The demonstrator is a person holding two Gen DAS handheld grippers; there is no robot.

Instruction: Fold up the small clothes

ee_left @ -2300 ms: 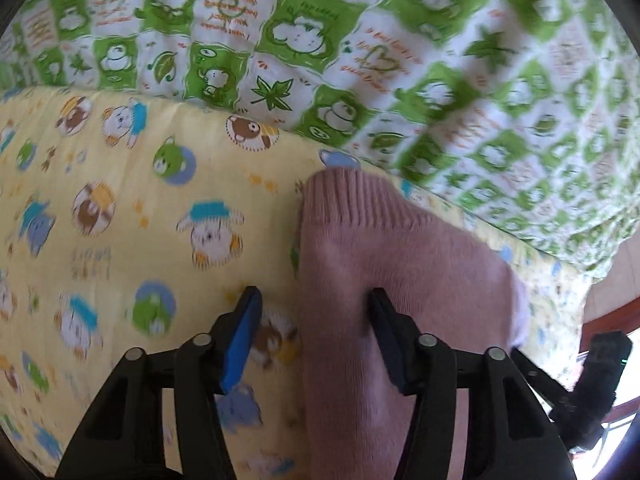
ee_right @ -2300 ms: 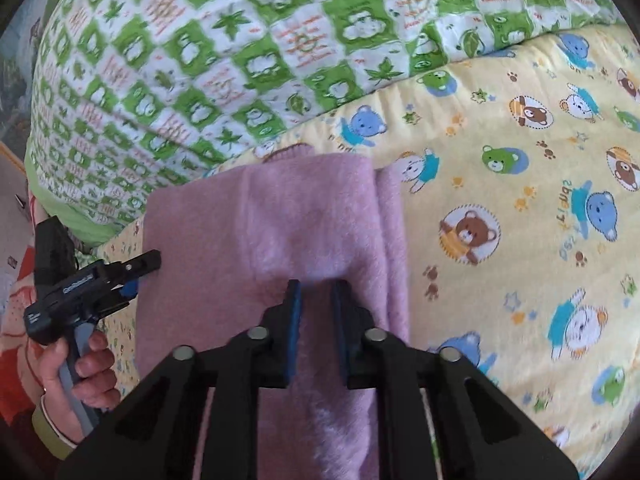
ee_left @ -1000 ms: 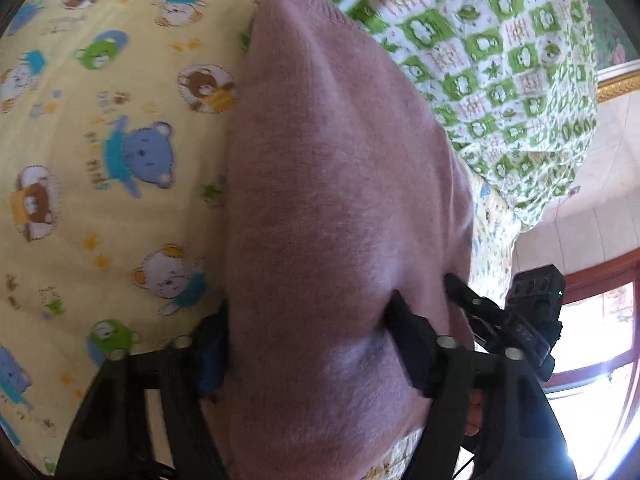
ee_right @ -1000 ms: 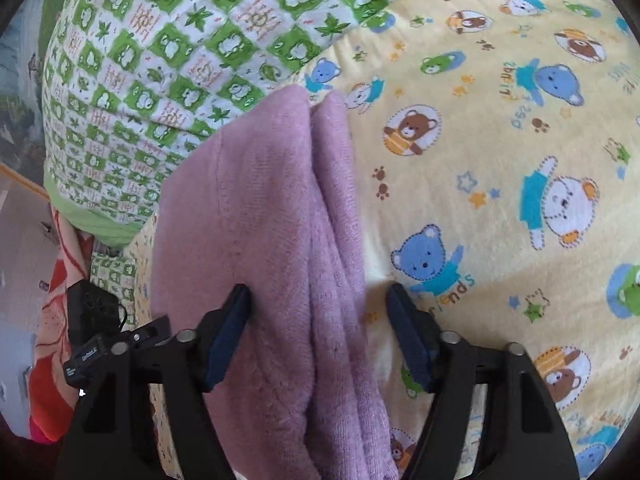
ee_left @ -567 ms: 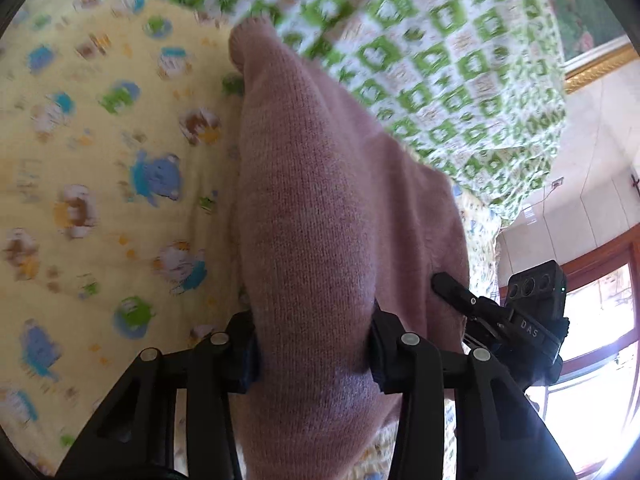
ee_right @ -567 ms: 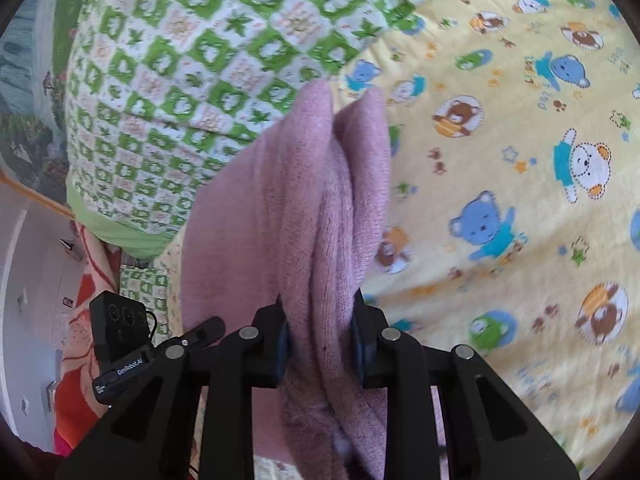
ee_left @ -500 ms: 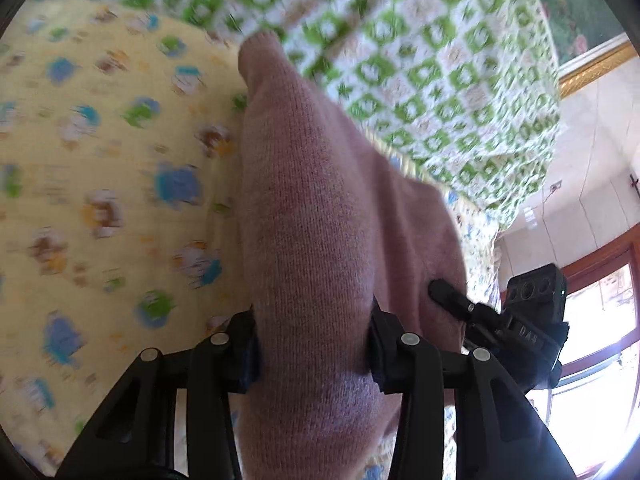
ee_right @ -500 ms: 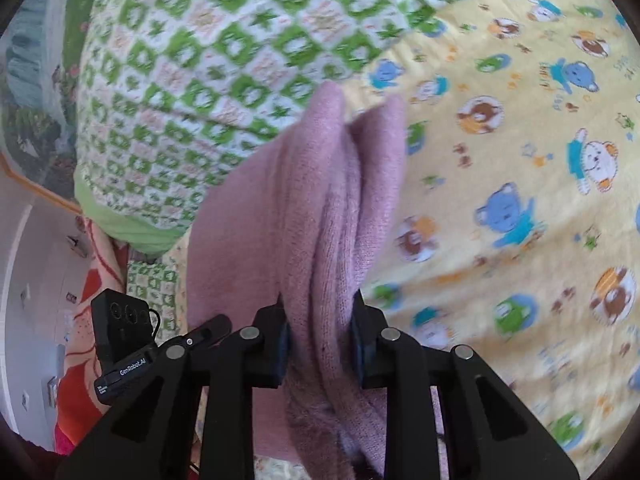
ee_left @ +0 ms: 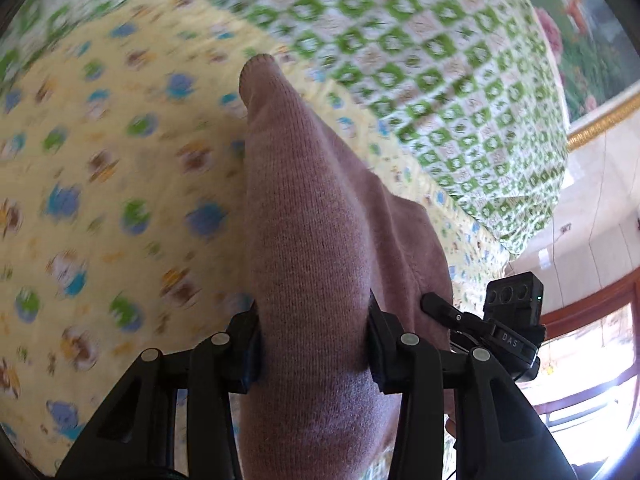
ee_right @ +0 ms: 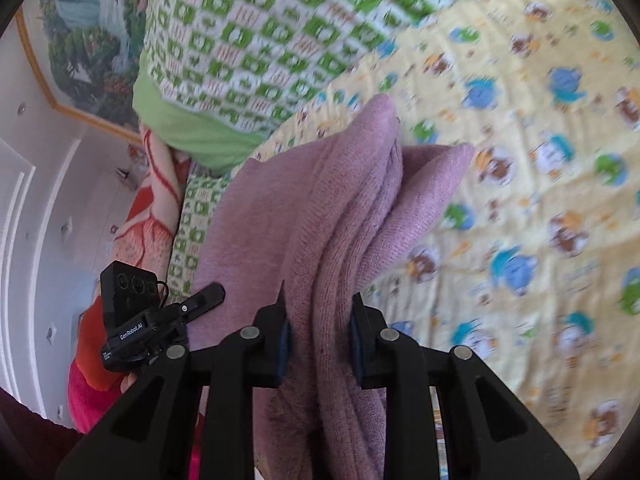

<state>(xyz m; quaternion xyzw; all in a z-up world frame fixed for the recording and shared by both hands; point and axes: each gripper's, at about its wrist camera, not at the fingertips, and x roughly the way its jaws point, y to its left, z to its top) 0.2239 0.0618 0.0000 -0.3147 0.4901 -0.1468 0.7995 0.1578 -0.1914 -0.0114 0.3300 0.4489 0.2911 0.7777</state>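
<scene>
- Two grippers held one pink knit garment (ee_left: 320, 216) above the yellow bear-print sheet (ee_left: 100, 200).
- Left wrist view: the left gripper (ee_left: 314, 344) had just closed, and its jaws stood fairly wide, clamped on a thick fold. The knit looked soft, light and limp and sagged past the jaws; a grip on bunched layers near the end seemed soundest. The right-hand tool (ee_left: 508, 332) was just beside it on the right.
- Right wrist view: the right gripper (ee_right: 318, 324) had just closed, narrow, on several stacked layers of the garment (ee_right: 320, 200), whose far corners drooped free. The green checked quilt (ee_right: 248, 32) bounded the far side and the bed edge lay to the left. Open sheet (ee_right: 540, 220) to the right appeared to give room for laying down.
</scene>
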